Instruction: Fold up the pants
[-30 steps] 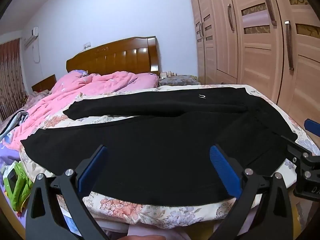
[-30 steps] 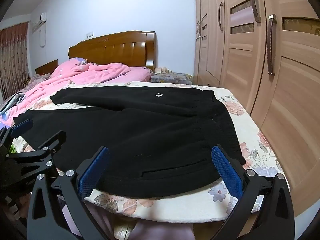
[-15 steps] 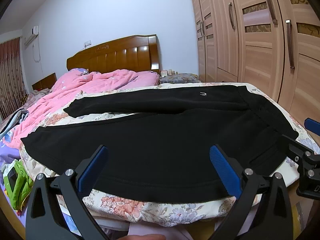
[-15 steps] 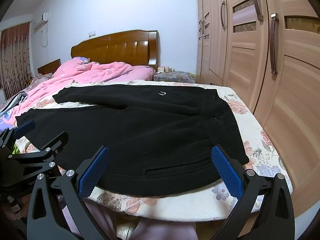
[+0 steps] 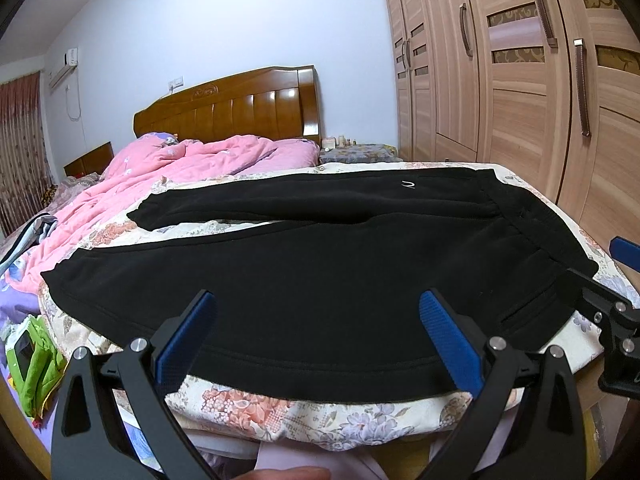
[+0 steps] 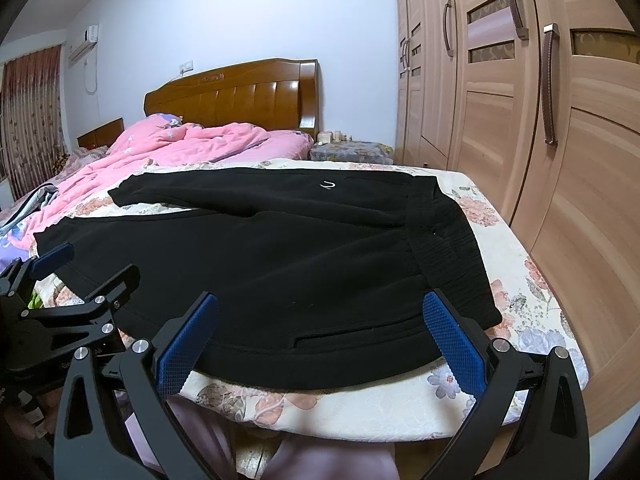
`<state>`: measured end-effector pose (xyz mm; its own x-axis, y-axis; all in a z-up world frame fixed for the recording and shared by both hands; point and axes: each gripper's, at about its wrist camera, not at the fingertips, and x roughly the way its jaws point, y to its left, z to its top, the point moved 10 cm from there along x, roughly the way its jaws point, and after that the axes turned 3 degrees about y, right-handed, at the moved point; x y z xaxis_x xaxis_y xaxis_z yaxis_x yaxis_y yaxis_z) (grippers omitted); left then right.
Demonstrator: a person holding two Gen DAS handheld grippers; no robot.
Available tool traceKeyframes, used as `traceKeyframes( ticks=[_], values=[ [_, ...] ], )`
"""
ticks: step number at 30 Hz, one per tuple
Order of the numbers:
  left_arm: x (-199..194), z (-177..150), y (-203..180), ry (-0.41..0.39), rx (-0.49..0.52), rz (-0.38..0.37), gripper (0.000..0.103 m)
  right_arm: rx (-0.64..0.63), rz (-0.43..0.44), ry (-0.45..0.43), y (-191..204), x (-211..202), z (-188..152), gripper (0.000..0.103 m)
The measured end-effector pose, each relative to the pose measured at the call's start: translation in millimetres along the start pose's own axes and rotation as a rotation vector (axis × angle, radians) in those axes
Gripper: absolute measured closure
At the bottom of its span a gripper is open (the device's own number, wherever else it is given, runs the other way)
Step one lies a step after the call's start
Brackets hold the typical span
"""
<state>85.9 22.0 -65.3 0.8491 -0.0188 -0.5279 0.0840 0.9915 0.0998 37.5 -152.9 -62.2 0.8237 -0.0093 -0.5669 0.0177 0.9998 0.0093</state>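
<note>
Clearly the black fleece pants [image 5: 320, 280] lie spread flat on the floral-sheeted bed [image 5: 304, 416], waistband toward the tall wooden wardrobe [image 5: 520, 80] and both legs running away from it, the farther leg lying apart from the nearer one with a wedge of sheet showing between them. The left gripper [image 5: 318, 332] hangs released, blue pads wide apart, just short of the bed's near edge over the nearer leg; the right gripper [image 6: 320, 332] is likewise spread and empty, poised nearer the wardrobe by the hip pocket and waistband.

The fabric looks thick, soft and limp (fleece by its nap), so it should drape and sag instead of holding a crease, yet it is unlikely to slip once pinched. Good holds, I judge, are the ribbed waistband corner and the hemmed cuff, where the layers are firmest.

Compared with a second ago, both views sit slightly lower and closer to the bed's edge; the pants have not shifted and the pads are as wide as before.
</note>
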Motion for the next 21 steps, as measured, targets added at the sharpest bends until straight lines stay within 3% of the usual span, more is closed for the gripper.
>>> traceKeyframes(
  ticks=[21],
  values=[
    [0.8,-3.6,1.7,0.006,-0.002,0.000,0.002,0.005,0.011,0.005,0.5,1.1,-2.1,0.004]
  ],
)
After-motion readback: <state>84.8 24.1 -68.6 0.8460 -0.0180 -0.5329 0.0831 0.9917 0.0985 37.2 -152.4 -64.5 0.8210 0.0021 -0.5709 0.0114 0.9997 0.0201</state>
